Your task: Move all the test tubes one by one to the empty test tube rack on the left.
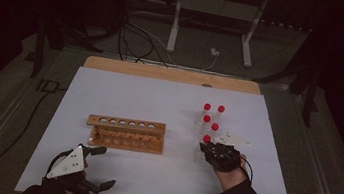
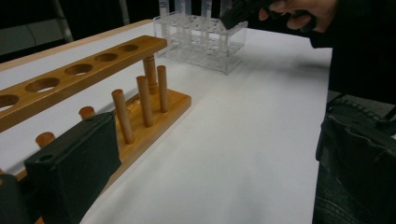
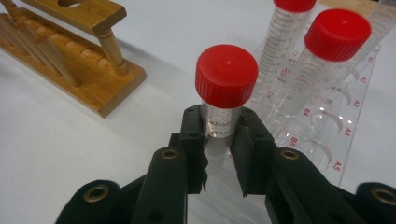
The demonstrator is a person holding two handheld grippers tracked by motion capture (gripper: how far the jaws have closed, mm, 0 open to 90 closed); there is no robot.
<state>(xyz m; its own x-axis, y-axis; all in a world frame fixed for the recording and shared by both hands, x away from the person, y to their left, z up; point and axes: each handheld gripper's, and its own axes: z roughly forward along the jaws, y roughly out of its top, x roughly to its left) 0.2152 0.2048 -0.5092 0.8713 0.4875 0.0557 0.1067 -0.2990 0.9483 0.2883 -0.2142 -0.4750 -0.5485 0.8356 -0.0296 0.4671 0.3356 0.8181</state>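
Red-capped tube (image 3: 226, 93) upright, clamped in right gripper (image 3: 223, 140), level

Five red-capped tubes (image 1: 215, 127); one clear rack (image 2: 201, 39); one wooden rack (image 1: 126, 134); two hand-held grippers (image 1: 217, 151).

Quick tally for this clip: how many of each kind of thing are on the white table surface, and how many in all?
Red-capped tubes: 5, one clamped in the right gripper, the others standing in the clear rack
Clear plastic rack: 1
Wooden rack: 1, its six holes empty
Hand-held grippers: 2, counting the left gripper
Total: 9
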